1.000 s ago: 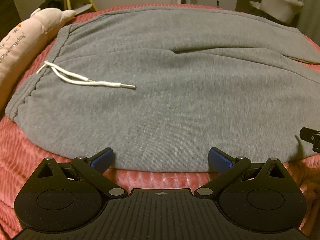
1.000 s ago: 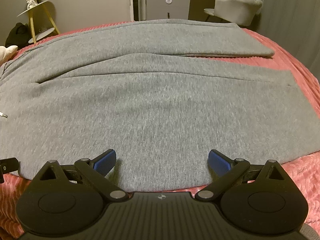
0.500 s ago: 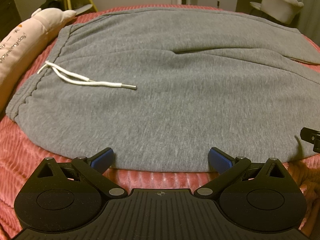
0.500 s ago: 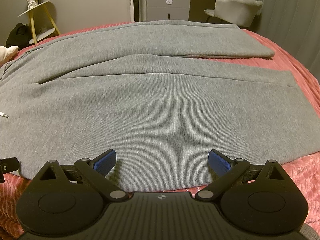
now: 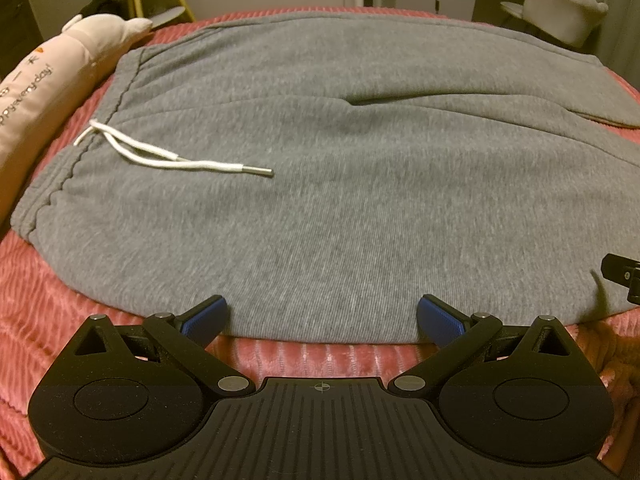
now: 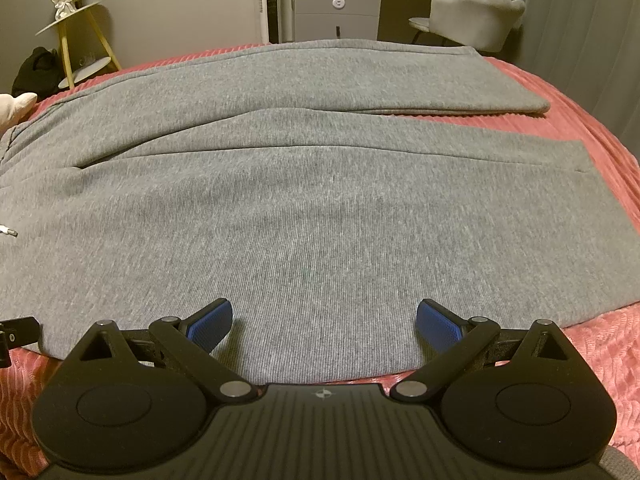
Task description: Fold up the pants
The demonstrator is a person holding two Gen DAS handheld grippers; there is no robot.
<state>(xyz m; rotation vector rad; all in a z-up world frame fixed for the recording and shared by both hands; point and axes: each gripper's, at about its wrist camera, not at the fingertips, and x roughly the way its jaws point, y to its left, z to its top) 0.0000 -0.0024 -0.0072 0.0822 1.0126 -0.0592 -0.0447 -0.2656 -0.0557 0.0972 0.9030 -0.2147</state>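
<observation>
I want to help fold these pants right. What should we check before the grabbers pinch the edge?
1. Left gripper open: ok.
2. Right gripper open: ok.
3. Pants lie flat on the blanket: ok.
4. Both grippers at the near edge: ok.
5. Drawstring away from the fingers: ok.
6. Cloth between the pads yet: cannot tell.

The pants (image 5: 360, 200) are matt grey knit, finely ribbed, with a white woven drawstring (image 5: 160, 156) tipped in shiny metal. Under them the bedspread (image 5: 48, 320) is plush pink corduroy-like cloth. Both grippers are matt black plastic with textured blue pads (image 6: 210, 324).
</observation>
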